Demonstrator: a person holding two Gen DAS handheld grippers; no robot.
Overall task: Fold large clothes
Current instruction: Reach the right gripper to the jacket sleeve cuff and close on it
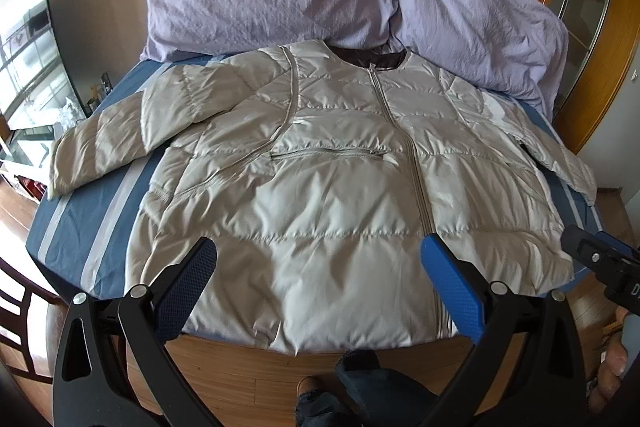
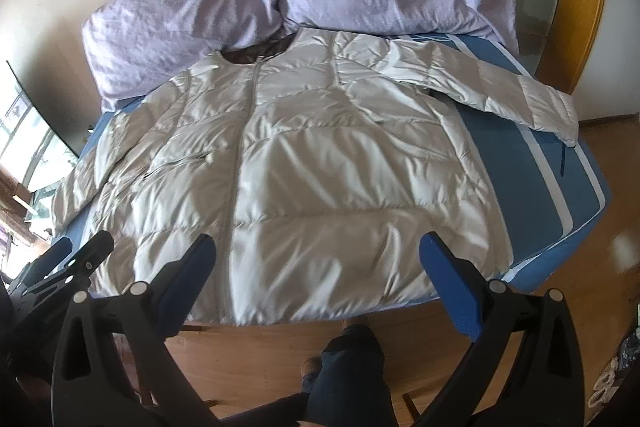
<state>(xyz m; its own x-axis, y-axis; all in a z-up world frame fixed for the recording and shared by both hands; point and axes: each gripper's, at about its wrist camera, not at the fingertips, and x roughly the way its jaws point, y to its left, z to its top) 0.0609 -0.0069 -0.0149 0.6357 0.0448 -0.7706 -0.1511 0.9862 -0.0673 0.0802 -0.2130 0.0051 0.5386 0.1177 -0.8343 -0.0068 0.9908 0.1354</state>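
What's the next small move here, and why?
Probably bring the left tongs down onto the left sleeve to fold it inward. The jacket lies flat, zipped, front up on the bed, both sleeves spread outward; both tongs, including the right tongs, are open and empty above the hem.

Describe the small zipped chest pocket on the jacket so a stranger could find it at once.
Start at the bed with the blue striped sheet, where a silvery padded jacket lies spread flat, front up. Follow its long central zip down from the collar. The chest pocket is the short zip running sideways beside it, the only crosswise zip on the front.
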